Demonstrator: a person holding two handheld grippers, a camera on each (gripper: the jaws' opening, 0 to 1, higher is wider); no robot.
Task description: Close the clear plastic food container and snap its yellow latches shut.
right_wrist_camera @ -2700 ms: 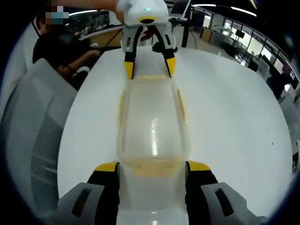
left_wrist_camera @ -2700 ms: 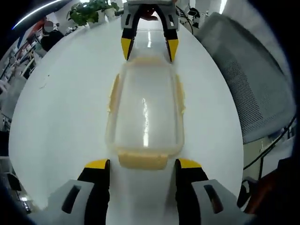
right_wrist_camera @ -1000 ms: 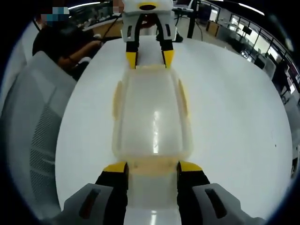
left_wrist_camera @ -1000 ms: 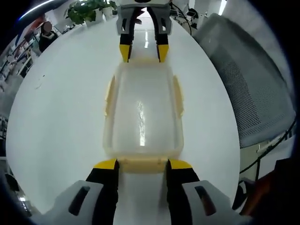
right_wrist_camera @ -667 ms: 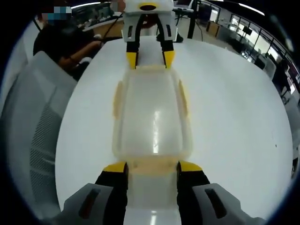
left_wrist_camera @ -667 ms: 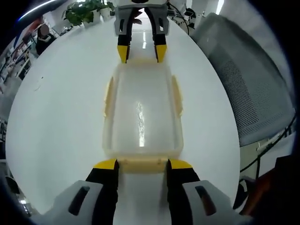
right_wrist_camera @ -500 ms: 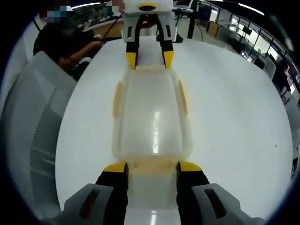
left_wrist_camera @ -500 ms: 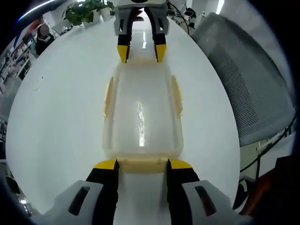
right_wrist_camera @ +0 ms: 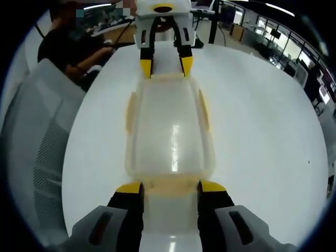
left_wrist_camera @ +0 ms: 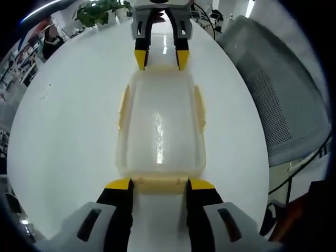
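- 1 clear plastic food container [left_wrist_camera: 160, 126] [right_wrist_camera: 169, 131], lid on, lying flat on the white table [left_wrist_camera: 68, 131] [right_wrist_camera: 262, 131], lengthwise between the 2 grippers.
- 4 yellow latches: 1 on each long side, 1 on each short end.
- Left gripper view: left side latch [left_wrist_camera: 124, 107], right side latch [left_wrist_camera: 199, 107], near end latch [left_wrist_camera: 159, 184], far end latch [left_wrist_camera: 160, 68].
- Right gripper view: side latches at [right_wrist_camera: 129, 115] and [right_wrist_camera: 205, 113], near end latch [right_wrist_camera: 169, 186], far end latch [right_wrist_camera: 165, 77].
- Both side latches lie flat along the container walls; cannot tell if snapped.
- 2 grippers, each with 2 yellow-tipped black jaws.
- Left gripper [left_wrist_camera: 159, 182]: at the near short end in its own view, pointing along the container's length. Jaws apart, straddling the near end latch, tips touching or just beside its 2 ends. Cannot tell if they squeeze it.
- Same gripper [right_wrist_camera: 163, 65] is seen in the right gripper view at the far end, angled down, tips at the far end latch.
- Right gripper [right_wrist_camera: 169, 186]: at the opposite short end, facing the left one. Jaws apart, tips on either side of its near end latch.
- Same gripper [left_wrist_camera: 160, 56] is seen in the left gripper view at the far end, tips at the container's far corners.
- 1 grey mesh chair [left_wrist_camera: 273, 100] [right_wrist_camera: 31, 136] just beside the table.
- 1 potted plant [left_wrist_camera: 97, 11] at the far table edge.
- 1 seated person [right_wrist_camera: 73, 44] in dark clothes, beyond the chair.
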